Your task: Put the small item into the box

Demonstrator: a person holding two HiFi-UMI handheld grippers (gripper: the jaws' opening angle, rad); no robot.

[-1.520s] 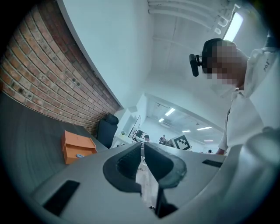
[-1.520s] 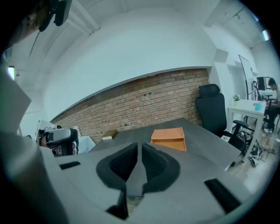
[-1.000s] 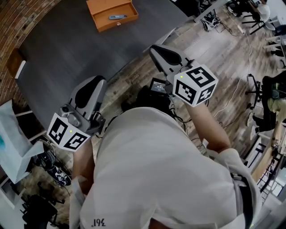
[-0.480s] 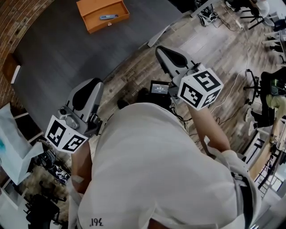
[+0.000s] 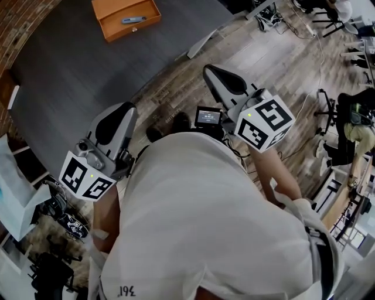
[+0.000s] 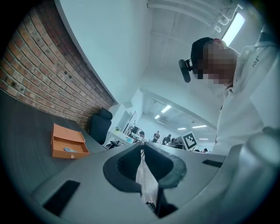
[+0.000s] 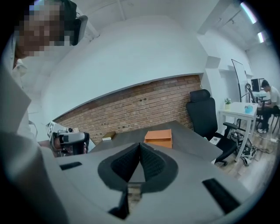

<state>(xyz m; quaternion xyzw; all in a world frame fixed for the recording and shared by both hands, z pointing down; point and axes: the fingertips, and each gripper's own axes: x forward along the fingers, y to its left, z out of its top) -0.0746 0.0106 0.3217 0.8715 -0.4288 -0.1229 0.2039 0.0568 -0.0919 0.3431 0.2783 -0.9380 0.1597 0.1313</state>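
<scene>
The orange box lies open on the dark grey table, far ahead of me, with a small grey item inside it. My left gripper is held close to my body over the table's near edge, jaws closed on nothing. My right gripper hangs over the wooden floor beside the table, also shut and empty. The left gripper view shows the box with the item in it, beyond the touching tips of the left gripper. The right gripper view has the box past the right gripper.
A black office chair stands off the table's end, with a white desk and a seated person beyond it. A brick wall backs the table. A small device with a screen sits at my chest. Cables lie on the wooden floor.
In the head view the box has slid up and to the left, toward the frame's edge. The right gripper has shifted slightly right. Both grippers stay shut.
</scene>
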